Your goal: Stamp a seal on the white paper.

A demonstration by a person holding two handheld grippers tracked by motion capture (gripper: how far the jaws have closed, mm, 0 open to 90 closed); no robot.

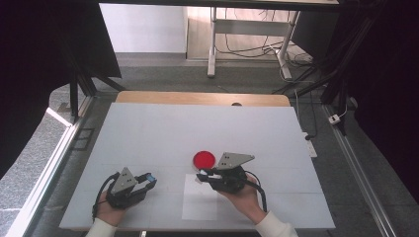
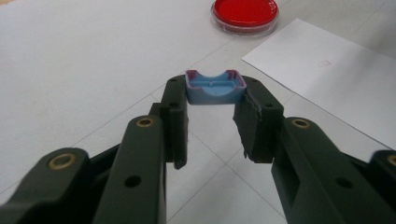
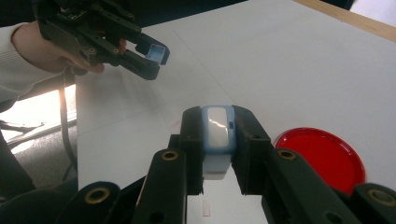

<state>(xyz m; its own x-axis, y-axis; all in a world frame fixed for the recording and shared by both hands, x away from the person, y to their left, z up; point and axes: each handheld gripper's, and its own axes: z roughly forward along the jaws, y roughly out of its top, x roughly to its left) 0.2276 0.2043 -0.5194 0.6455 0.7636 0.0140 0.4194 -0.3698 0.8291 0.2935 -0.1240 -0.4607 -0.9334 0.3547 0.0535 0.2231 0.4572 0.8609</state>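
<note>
The left claw [image 1: 148, 179] is gripping a small blue cap [image 2: 215, 87] at its jaw tips, holding it just above the worktop [image 1: 148, 128]. The right claw [image 1: 203, 176] is clamping a pale blue-rimmed box [image 3: 217, 128] over the white paper sheet [image 1: 200, 205], beside the red dish [image 1: 203, 159]. Judging by this, both parts are picked up and apart; bringing them together seems to be what's left.

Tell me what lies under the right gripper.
Beneath the right gripper lies a white paper sheet on the white table. The jaws clamp a blue-and-white block. The red dish sits beside the sheet. The gripper and hand cover part of the sheet.
</note>
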